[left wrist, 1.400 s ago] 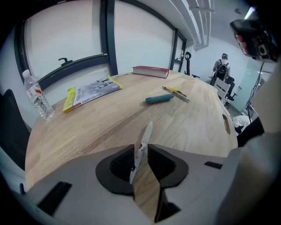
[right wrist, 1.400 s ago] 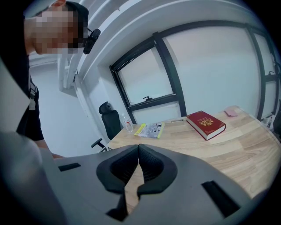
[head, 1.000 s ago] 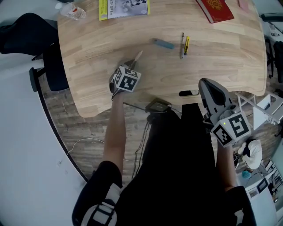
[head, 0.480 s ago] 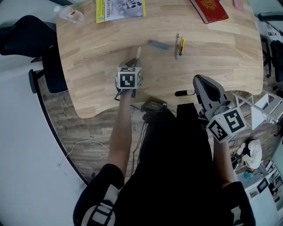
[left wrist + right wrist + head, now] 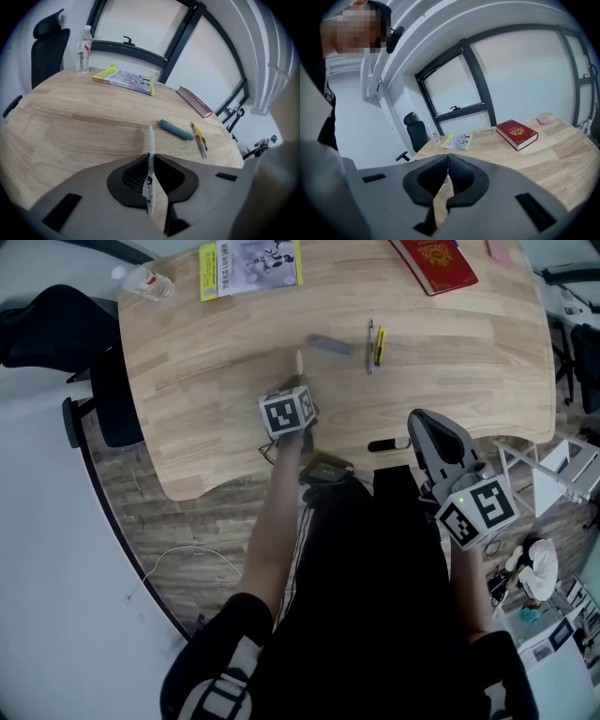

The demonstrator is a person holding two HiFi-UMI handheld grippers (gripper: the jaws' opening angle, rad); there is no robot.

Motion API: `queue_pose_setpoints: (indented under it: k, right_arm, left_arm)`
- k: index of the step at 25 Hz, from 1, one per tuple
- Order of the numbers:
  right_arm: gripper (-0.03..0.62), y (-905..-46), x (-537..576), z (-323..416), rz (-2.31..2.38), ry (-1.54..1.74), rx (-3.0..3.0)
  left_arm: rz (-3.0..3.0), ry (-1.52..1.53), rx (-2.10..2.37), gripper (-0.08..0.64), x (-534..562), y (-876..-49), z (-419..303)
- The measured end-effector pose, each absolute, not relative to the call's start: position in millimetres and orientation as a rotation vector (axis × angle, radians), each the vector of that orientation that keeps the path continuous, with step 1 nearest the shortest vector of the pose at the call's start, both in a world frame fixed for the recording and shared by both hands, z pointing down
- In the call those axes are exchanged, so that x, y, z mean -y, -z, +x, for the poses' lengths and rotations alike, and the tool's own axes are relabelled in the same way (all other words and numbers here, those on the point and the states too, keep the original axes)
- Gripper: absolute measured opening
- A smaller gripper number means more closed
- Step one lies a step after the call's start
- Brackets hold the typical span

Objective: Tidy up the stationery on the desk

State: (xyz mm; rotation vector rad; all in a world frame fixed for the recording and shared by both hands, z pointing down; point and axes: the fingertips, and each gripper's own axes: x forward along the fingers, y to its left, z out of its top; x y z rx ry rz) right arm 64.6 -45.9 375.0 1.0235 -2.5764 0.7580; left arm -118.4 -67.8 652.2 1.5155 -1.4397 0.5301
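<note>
Left gripper, clamped on white pen, had carried it from desk front edge toward other pens, apparently gathering them; right gripper idle, jaws together, empty.

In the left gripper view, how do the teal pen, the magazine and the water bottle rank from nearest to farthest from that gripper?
1. teal pen: just ahead, slightly to the right.
2. magazine: farther back, left of centre.
3. water bottle: farthest, standing at the far left.
</note>
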Motion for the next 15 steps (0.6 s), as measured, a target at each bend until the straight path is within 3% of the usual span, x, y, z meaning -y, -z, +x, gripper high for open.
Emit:
queue_pose_setpoints:
  k: [10, 15]
  right_arm:
    - [0.020, -374.2, 44.0, 66.1, 1.025, -0.759, 2.573]
    - [0.020, -374.7, 43.7, 65.7, 1.023, -0.756, 2.570]
  left_arm:
    - [1.429, -0.504, 1.499, 0.069, 70.0, -660.2, -119.7]
    - [1.472, -0.509, 1.467, 0.156, 70.8, -657.2, -112.0]
